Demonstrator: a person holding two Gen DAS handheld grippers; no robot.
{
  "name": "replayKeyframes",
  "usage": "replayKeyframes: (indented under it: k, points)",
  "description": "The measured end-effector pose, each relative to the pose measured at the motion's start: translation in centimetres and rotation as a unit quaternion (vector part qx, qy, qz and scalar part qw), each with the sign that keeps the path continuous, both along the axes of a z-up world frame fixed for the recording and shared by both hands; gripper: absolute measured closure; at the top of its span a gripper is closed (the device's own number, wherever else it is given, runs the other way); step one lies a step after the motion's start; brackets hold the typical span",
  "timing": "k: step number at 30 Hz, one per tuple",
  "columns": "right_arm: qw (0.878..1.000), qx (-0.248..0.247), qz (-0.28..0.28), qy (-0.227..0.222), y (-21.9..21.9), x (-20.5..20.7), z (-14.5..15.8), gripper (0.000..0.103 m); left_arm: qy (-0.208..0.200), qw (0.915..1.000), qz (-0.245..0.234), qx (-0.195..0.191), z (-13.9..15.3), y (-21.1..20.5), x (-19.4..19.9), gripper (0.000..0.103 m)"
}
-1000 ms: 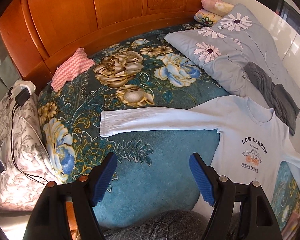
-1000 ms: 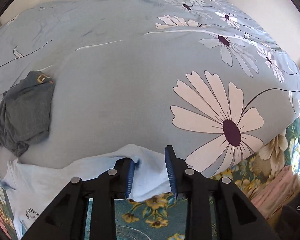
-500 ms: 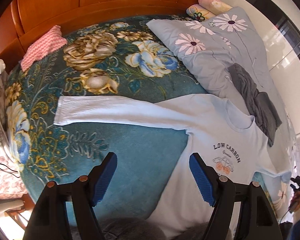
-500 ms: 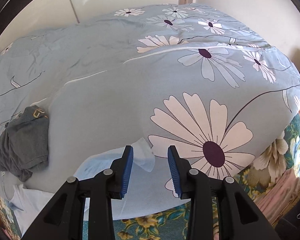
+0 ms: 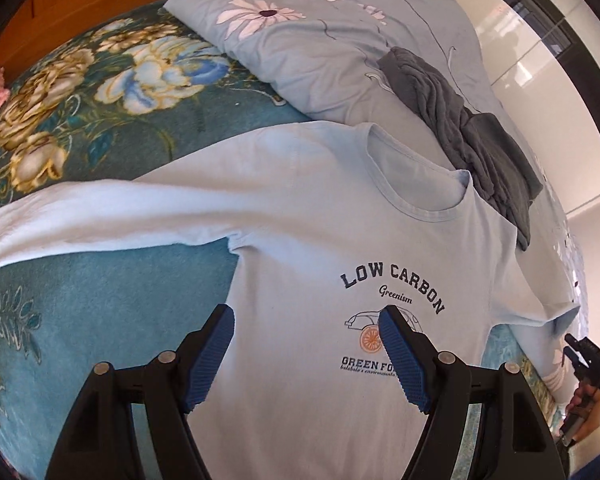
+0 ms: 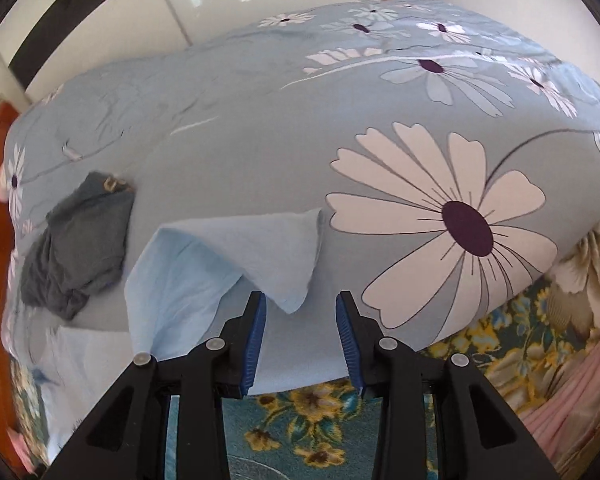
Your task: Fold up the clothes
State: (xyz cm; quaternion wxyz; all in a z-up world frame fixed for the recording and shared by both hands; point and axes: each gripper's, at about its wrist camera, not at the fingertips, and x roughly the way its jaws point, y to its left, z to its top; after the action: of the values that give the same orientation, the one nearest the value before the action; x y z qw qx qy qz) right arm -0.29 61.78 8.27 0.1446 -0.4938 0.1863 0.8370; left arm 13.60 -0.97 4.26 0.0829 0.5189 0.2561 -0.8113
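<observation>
Pale blue cotton made up the long-sleeved shirt [image 5: 308,240], which lay face up on the teal floral blanket [image 5: 112,280] covering the bed. Its chest print read "LOW CARBON" over "Greenism", a small car outline with an orange wheel, and a line beginning "GREEN FO". One sleeve [image 5: 80,220] stretched flat toward the bed's left edge; the round collar pointed at the daisy-print duvet [image 5: 332,52]. The other sleeve [image 6: 236,256] lay rumpled on the duvet's near edge, its cuff folded over into a point. A dark grey garment [image 5: 472,136] sat bunched on the duvet just beside the collar.

The left gripper [image 5: 306,350] hovered over the shirt's lower front with its blue pads wide apart and nothing between them. The right gripper [image 6: 300,332] was likewise spread, empty, with the sleeve's folded tip just ahead of the gap and touching neither pad. In the left view a hand [image 5: 584,412] held that second tool at the far right.

A second earlier the left gripper had been over bare blanket with the headboard and a pink cloth in sight; it had since swung across to the shirt's body. The right gripper, which then pinched the sleeve between closer pads, had let it go, and the sleeve now rested loose on the duvet.
</observation>
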Motion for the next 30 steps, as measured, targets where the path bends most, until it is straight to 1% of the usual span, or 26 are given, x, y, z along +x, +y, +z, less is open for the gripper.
replayKeyframes:
  k: [2,3,4,6,7,8,9,11,13,14,17,19,22,23,25,26,28,29,30]
  points:
    - [0.998,0.045,0.025,-0.022,-1.2,-1.1,-0.7,0.065,0.0,1.0,-0.005,-0.002,-0.8,0.2,-0.1,0.025]
    - [0.998,0.059,0.025,-0.024,-1.5,-1.5,-0.9,0.065,0.0,1.0,-0.007,-0.002,-1.2,0.4,-0.1,0.025]
    - [0.997,0.067,0.023,-0.023,-1.5,-1.8,-1.0,0.065,0.0,1.0,-0.009,-0.003,-1.6,0.5,-0.1,0.025]
    - [0.997,0.065,0.016,-0.026,-1.2,-2.2,-1.3,0.065,0.0,0.9999,-0.014,-0.005,-2.3,0.7,-0.2,0.025]
    - [0.998,0.06,0.018,-0.029,-1.2,-2.4,-1.6,0.072,0.0,0.9999,-0.016,-0.005,-2.7,0.9,-0.2,0.025]
    - [0.997,0.058,0.027,-0.032,-1.3,-2.7,-1.6,0.082,0.0,0.9998,-0.018,-0.006,-3.1,1.0,-0.2,0.025]
    - [0.996,0.065,0.036,-0.04,-1.5,-2.9,-1.5,0.102,0.0,0.9998,-0.02,-0.007,-3.5,1.1,-0.3,0.025]
    - [0.994,0.076,0.058,-0.045,-2.0,-2.9,-0.4,0.102,0.0,0.9997,-0.025,-0.008,-4.3,1.3,-0.3,0.025]
    - [0.992,0.085,0.075,-0.05,-2.3,-2.6,1.2,0.102,0.003,0.9995,-0.029,-0.009,-4.8,1.5,-0.4,0.025]
    - [0.991,0.089,0.082,-0.053,-2.4,-2.4,2.3,0.102,0.01,0.9995,-0.03,-0.008,-4.5,1.3,-0.6,0.025]
    - [0.987,0.083,0.116,-0.079,-2.5,-1.1,6.7,0.102,0.028,0.9991,-0.033,-0.006,-3.7,0.9,-1.0,0.025]
    - [0.978,0.109,0.148,-0.101,-2.8,-0.8,10.0,0.102,0.032,0.9988,-0.036,-0.008,-3.5,0.9,-1.3,0.025]
    - [0.965,0.113,0.179,-0.152,-2.5,-2.6,12.2,0.102,0.026,0.9989,-0.04,0.005,-3.9,1.0,-1.8,0.025]
    - [0.961,0.122,0.177,-0.173,-2.5,-3.7,11.5,0.102,0.024,0.9989,-0.04,0.011,-4.1,1.1,-2.0,0.025]
    - [0.952,0.144,0.164,-0.216,-2.1,-5.7,8.6,0.102,0.02,0.9987,-0.043,0.018,-4.4,1.3,-2.2,0.025]
    - [0.95,0.145,0.15,-0.23,-1.8,-6.5,6.9,0.102,0.019,0.9986,-0.045,0.018,-4.4,1.4,-2.1,0.025]
    - [0.951,0.156,0.113,-0.243,-1.5,-8.5,3.4,0.102,0.018,0.9986,-0.048,0.01,-4.2,1.4,-1.9,0.025]
    - [0.951,0.16,0.094,-0.248,-1.3,-9.4,1.7,0.102,0.017,0.9988,-0.046,0.004,-4.1,1.2,-1.7,0.025]
    - [0.954,0.159,0.075,-0.242,-1.2,-9.8,0.8,0.102,0.017,0.999,-0.04,0.003,-4.1,0.8,-1.5,0.025]
